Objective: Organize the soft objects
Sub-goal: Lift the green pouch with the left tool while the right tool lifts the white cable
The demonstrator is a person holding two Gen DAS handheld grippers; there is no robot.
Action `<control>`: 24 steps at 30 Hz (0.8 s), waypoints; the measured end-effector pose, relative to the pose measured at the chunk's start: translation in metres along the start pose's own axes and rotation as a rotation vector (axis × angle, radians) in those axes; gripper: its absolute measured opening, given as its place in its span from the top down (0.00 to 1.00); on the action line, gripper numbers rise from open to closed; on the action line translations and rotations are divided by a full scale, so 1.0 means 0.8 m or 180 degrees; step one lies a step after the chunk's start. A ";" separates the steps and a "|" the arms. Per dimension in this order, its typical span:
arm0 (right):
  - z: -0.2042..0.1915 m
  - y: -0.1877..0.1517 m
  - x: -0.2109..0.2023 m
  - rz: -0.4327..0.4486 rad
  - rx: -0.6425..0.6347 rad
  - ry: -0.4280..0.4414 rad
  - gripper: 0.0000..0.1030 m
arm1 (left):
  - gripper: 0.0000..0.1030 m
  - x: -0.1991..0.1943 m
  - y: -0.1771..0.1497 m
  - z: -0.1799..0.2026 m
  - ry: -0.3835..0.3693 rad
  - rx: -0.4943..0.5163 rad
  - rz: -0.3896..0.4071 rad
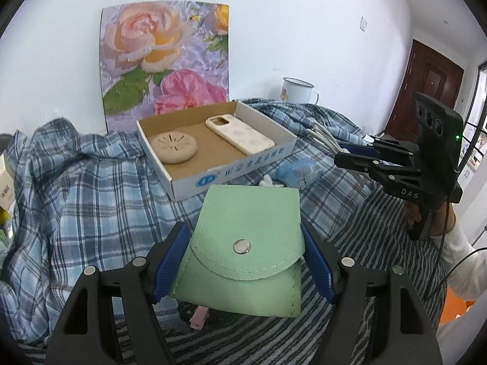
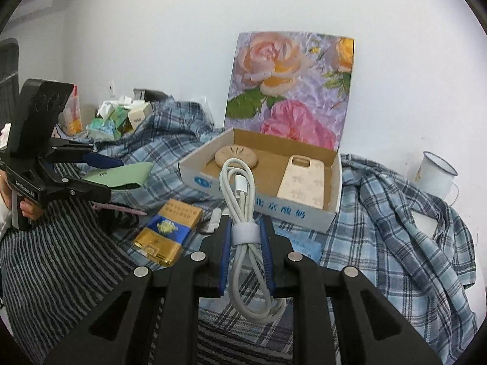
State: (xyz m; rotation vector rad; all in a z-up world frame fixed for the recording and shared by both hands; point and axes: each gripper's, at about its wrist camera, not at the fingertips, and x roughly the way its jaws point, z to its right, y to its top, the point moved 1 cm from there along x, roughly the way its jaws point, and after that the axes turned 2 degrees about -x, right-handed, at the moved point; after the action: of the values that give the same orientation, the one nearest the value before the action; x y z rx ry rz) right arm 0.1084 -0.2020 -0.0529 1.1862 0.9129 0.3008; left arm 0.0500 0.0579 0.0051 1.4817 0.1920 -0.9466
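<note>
My left gripper (image 1: pixel 243 237) is shut on a green snap pouch (image 1: pixel 246 243), held above the cloth just short of the cardboard box (image 1: pixel 243 168). In the box lie a round beige pad (image 1: pixel 174 147) and a pale phone case (image 1: pixel 240 135). My right gripper (image 2: pixel 245 231) is shut on a bundled white cable (image 2: pixel 242 213), held in front of the box (image 2: pixel 274 210). The left gripper (image 2: pixel 100 167) with the pouch (image 2: pixel 121 176) shows at the left of the right wrist view. The right gripper (image 1: pixel 354 153) with the cable (image 1: pixel 322 137) shows at the right of the left wrist view.
Blue plaid shirts (image 1: pixel 91 200) and a striped cloth (image 2: pixel 54 258) cover the surface. A floral board (image 1: pixel 164 57) stands behind the box. A white enamel mug (image 2: pixel 435 173) sits back right. A gold and blue packet (image 2: pixel 167 234), a pink clip (image 1: pixel 199 316) and boxes (image 2: pixel 121 118) lie around.
</note>
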 end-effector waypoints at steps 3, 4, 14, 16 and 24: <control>0.001 0.004 -0.008 0.0096 -0.0011 -0.0034 0.82 | 0.27 -0.006 0.006 0.008 0.0022 0.0065 0.0040; 0.003 0.005 -0.009 0.0110 -0.0014 -0.0046 0.82 | 0.27 -0.008 0.008 0.009 0.0038 0.0083 0.0054; 0.013 0.041 -0.056 0.0473 -0.0072 -0.0253 0.82 | 0.27 -0.041 0.061 0.026 0.0182 0.0123 0.0292; 0.014 0.052 -0.071 0.0586 -0.0101 -0.0312 0.82 | 0.27 -0.046 0.073 0.030 0.0209 0.0114 0.0353; 0.033 0.083 -0.108 0.0933 -0.0086 -0.0434 0.82 | 0.27 -0.065 0.117 0.054 0.0212 0.0186 0.0619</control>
State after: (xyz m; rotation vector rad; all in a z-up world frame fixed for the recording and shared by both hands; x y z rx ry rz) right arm 0.0907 -0.2492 0.0470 1.2997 0.6142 0.4604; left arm 0.0570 0.0239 0.1154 1.5563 0.0670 -0.7524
